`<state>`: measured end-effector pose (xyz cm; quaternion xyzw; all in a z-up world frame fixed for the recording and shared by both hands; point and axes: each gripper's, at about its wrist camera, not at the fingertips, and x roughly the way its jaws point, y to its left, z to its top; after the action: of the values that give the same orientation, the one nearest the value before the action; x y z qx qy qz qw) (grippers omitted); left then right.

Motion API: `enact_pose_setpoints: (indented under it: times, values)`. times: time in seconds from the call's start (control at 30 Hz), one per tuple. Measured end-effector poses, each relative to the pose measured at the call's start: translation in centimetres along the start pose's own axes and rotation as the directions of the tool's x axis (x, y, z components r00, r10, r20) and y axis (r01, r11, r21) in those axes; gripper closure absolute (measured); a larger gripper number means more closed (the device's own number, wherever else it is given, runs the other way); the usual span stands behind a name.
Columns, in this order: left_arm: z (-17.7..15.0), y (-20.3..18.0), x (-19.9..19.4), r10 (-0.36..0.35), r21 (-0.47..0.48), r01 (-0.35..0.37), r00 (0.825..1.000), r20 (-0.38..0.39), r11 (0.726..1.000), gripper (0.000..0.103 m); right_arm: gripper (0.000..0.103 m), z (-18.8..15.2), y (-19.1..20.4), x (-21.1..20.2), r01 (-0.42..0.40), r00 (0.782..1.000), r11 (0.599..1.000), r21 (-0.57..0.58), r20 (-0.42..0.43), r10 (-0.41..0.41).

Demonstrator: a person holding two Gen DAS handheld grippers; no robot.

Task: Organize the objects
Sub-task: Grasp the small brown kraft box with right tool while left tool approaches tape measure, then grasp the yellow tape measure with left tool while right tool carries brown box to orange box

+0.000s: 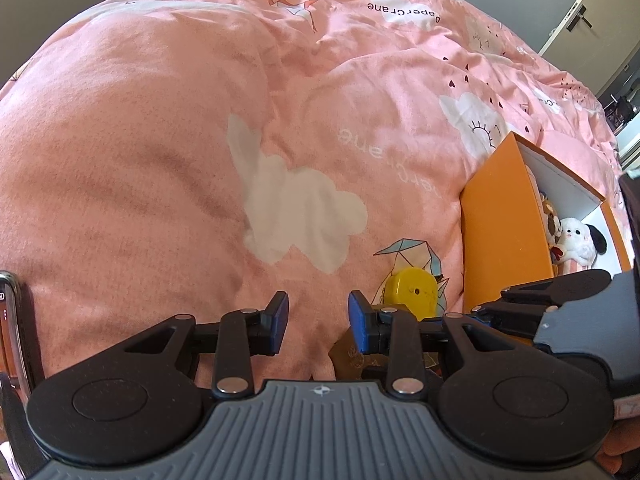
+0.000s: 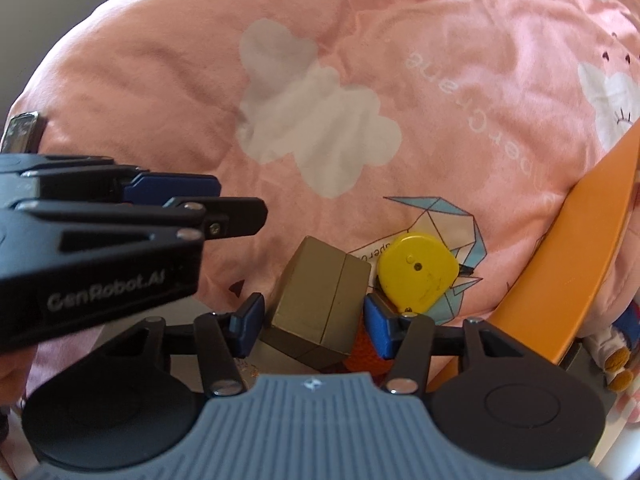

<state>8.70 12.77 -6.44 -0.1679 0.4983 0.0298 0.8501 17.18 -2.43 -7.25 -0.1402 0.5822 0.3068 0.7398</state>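
While the right gripper [image 2: 314, 322] straddled a small olive-brown box [image 2: 320, 304], its blue pads sat just beside the box's two sides with slivers of gap showing, so the jaws were part-open around it and no firm pinch could be called yet. That box lay tilted on the pink bedspread [image 2: 160, 100], with a yellow tape measure [image 2: 418, 274] just beside it on the right, resting on a printed paper-crane motif. Left gripper [image 1: 318, 322] hung above bare bedspread, jaws part-open, nothing between them; its side profile crossed the right wrist view at left. Further right stood an orange storage box [image 1: 500, 216] with a white lining, touching the bedding, and inside it a white plush dog [image 1: 578, 240] with a black ear plus another brownish plush toy, only partly visible. Judged progress: mid-task, since soft toys were already in the orange box while the olive-brown box and the tape measure remained outside. Likely left: close on the small box, carry it to the orange box, then the tape measure. A phone-like edge showed at far left, unclear.
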Motion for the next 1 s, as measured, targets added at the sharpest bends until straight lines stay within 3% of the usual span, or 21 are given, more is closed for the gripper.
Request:
enact_pose_setpoints:
  times: [0.33,0.5,0.67,0.87,1.0]
  values:
    - [1.1,0.1,-1.9,-0.079,0.002,0.079,0.996,0.033,0.997,0.066,0.048,-0.1,-0.4,-5.3,0.057,0.982,0.998,-0.022,0.180,-0.052]
    - [1.7,-0.9,-2.9,-0.127,0.062,0.124,0.991,0.048,0.990,0.066,0.048,-1.3,-2.1,-9.1,0.051,0.957,0.997,0.051,0.283,-0.063]
    - [1.9,-2.4,-2.0,-0.163,0.120,0.162,0.987,0.002,0.979,0.065,0.048,-3.5,-4.6,-12.5,0.055,0.925,0.986,0.159,0.363,-0.110]
    - [1.7,-4.8,0.4,-0.164,0.205,0.175,0.984,-0.068,0.963,0.062,0.049,-7.8,-8.4,-14.4,0.078,0.907,0.950,0.302,0.374,-0.194]
    - [1.0,-7.0,2.6,-0.132,0.290,0.161,0.984,-0.117,0.943,0.054,0.051,-10.8,-11.4,-14.3,0.081,0.913,0.908,0.410,0.335,-0.232]
